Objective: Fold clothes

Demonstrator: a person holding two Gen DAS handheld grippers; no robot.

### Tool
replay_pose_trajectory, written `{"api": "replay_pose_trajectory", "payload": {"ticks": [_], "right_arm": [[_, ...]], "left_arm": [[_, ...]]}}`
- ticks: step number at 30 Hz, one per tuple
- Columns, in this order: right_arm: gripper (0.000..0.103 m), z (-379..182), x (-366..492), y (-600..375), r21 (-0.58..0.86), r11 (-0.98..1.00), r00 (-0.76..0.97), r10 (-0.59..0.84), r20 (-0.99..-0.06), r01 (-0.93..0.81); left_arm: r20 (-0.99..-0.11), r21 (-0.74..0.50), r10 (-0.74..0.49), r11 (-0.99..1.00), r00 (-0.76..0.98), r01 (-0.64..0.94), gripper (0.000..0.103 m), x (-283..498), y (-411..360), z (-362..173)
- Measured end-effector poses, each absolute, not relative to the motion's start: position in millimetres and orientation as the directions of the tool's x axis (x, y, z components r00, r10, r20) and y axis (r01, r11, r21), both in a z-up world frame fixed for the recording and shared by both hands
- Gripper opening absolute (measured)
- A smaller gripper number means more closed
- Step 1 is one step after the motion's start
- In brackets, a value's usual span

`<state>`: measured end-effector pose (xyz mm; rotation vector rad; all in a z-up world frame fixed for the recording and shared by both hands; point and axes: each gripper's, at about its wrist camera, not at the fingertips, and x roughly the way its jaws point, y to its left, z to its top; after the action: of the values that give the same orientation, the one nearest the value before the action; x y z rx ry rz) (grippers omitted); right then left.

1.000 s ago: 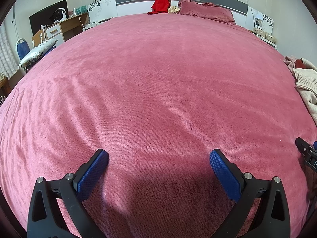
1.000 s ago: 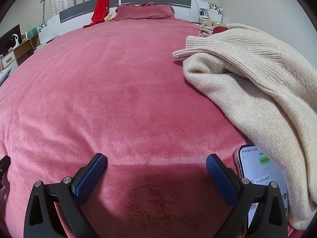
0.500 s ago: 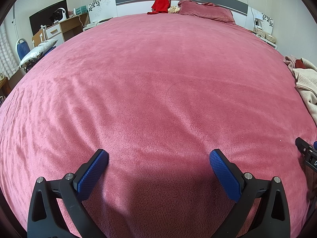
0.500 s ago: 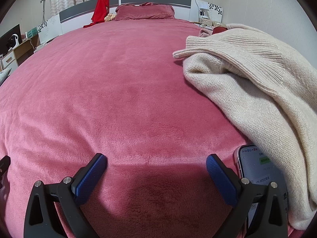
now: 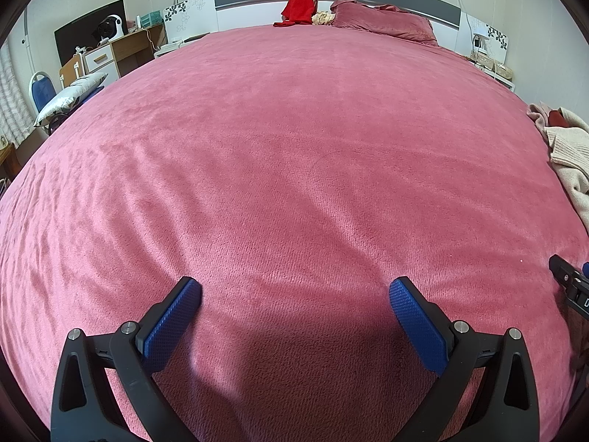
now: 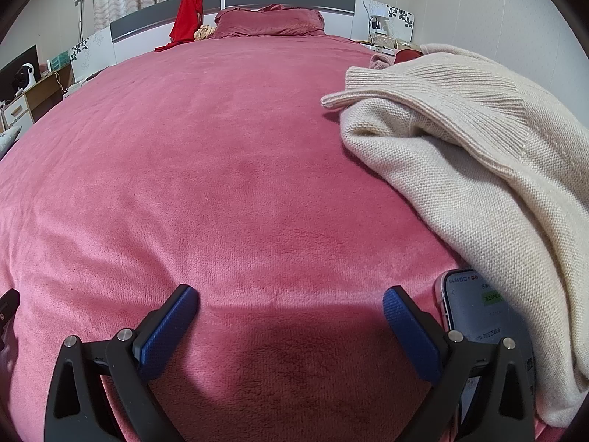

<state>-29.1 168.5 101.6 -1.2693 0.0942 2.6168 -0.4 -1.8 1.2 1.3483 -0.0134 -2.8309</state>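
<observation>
A cream knit sweater point(image 6: 478, 154) lies bunched at the right side of a pink bed cover point(image 6: 221, 165). It also shows at the far right edge of the left wrist view point(image 5: 568, 154). My right gripper point(image 6: 291, 302) is open and empty, low over the cover, with the sweater to its right. My left gripper point(image 5: 294, 294) is open and empty over bare pink cover point(image 5: 276, 147). The tip of the right gripper shows at the right edge of the left wrist view point(image 5: 570, 283).
A phone point(image 6: 486, 316) with a lit screen lies by my right gripper's right finger, partly under the sweater. A red garment point(image 5: 302, 0) hangs on the headboard beside a pink pillow point(image 5: 383, 22). A desk point(image 5: 121, 48) and a chair point(image 5: 42, 88) stand left of the bed.
The phone screen dimmed and lit again. Neither gripper has moved.
</observation>
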Motion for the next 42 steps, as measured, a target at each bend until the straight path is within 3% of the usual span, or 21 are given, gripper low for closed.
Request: {"api": "replay_pose_trajectory", "payload": {"ticks": [42], "right_arm": [[0.103,100.2,-32.4,163.8,-0.044,-0.971,-0.597,0.180,-0.782,-0.234]], "left_arm": [[-0.776,0.012,-0.010,-1.000,-0.630,0.001,0.103,-1.2,-2.1,0.5]]}}
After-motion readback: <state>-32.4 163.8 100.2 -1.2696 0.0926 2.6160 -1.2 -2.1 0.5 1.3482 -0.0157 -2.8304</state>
